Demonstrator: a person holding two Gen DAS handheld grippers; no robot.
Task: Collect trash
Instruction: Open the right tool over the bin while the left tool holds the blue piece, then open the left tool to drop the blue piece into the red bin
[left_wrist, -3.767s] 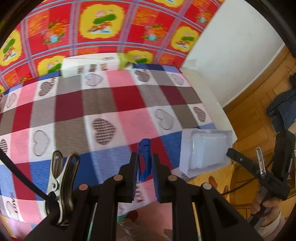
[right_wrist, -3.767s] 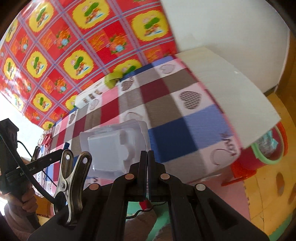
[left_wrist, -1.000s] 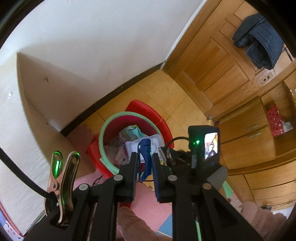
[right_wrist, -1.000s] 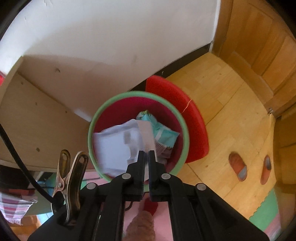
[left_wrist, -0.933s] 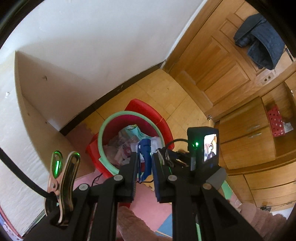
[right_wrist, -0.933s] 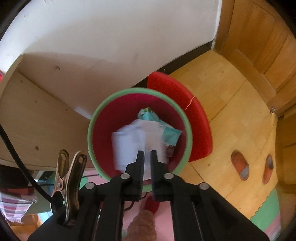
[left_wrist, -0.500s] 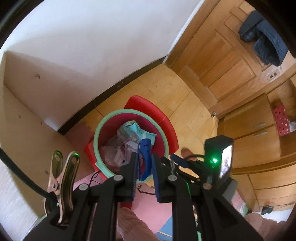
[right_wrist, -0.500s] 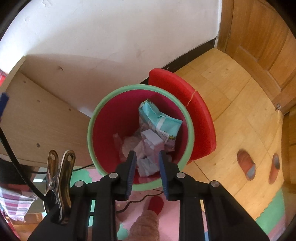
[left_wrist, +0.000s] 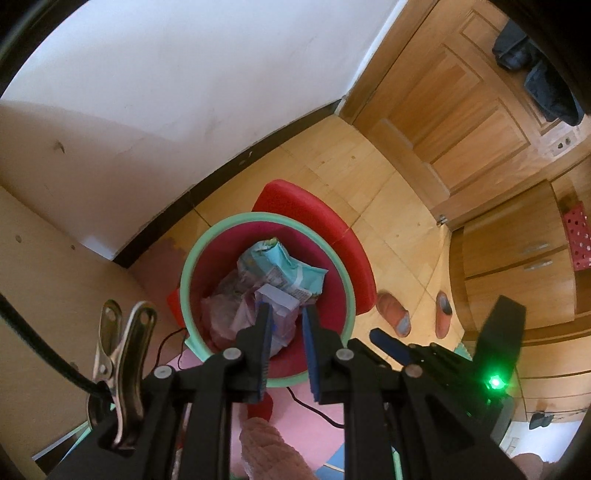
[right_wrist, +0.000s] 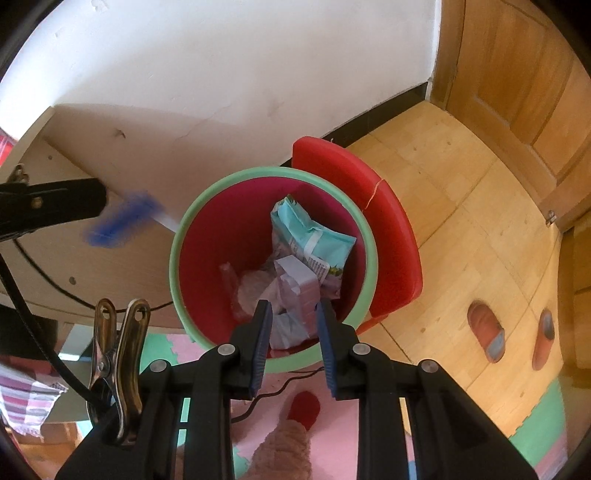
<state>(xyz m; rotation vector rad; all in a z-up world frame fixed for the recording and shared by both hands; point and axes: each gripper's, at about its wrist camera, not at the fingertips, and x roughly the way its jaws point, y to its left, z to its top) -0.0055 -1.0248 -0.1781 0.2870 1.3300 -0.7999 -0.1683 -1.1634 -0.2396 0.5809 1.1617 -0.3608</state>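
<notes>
The left gripper (left_wrist: 287, 325) points steeply down over the bin (right_wrist: 175, 254). Its jaws are drawn in to a narrow slit, and its own camera shows nothing in that slit. In the right wrist view a blurred blue shape (right_wrist: 122, 218) sits at this gripper's tip, left of the rim. Whether it is a held item or the finger pad cannot be determined. The bin stands on the floor beside a white wall, and its green rim encloses the collected trash. A teal wrapper (right_wrist: 310, 236) leans against the far side, and a white plastic package (right_wrist: 299, 284) lies on crumpled pinkish film near the middle. The right gripper (right_wrist: 293, 325) hangs directly above this package with its fingers apart and nothing between them. The package is judged light, thin-walled and easily crushed, with a smooth surface that may slip. If it must be repositioned, grip a flat edge or flange, not the hollow body, and use light pressure. The wrapper and film are soft and will deform under any pinch. To the right, the red lid (right_wrist: 391, 236) stands open behind the rim. Further right, a pair of slippers (right_wrist: 485, 332) lies on the wooden floor, well apart from the bin.
</notes>
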